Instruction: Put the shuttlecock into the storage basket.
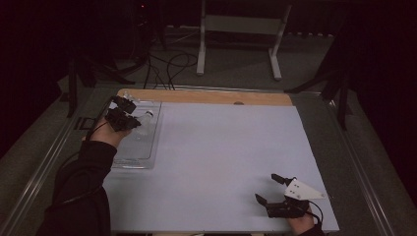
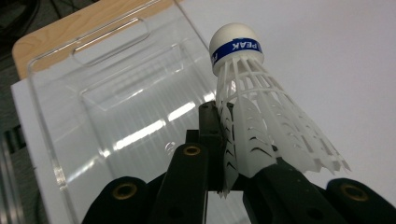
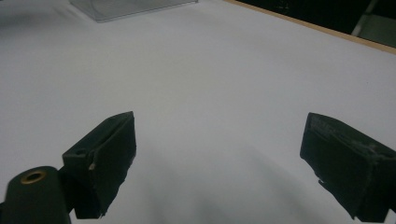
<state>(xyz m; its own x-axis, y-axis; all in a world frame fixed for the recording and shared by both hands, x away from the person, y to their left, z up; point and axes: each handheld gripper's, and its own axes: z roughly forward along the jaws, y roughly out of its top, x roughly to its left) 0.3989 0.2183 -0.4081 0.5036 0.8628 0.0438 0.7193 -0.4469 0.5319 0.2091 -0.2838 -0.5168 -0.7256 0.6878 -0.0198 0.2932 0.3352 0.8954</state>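
My left gripper [image 1: 129,112] hangs over the clear tray [image 1: 152,147], its walls hemming me; the white sheet [image 1: 221,147] lies open for passing.

A white sheet [image 1: 221,162] covers the table [image 1: 206,96]; beyond it, at twelve o'clock, a white stand [image 1: 241,29] and black cables [image 1: 169,66] on the floor.

White plastic shuttlecock [image 2: 261,116]: white cap, blue band, white lettering. Clear plastic tray [image 2: 70,93], upper left: colourless. Table sheet [image 1: 221,157]: pale grey-white. Rear wooden edge [image 1: 206,97]: light brown.
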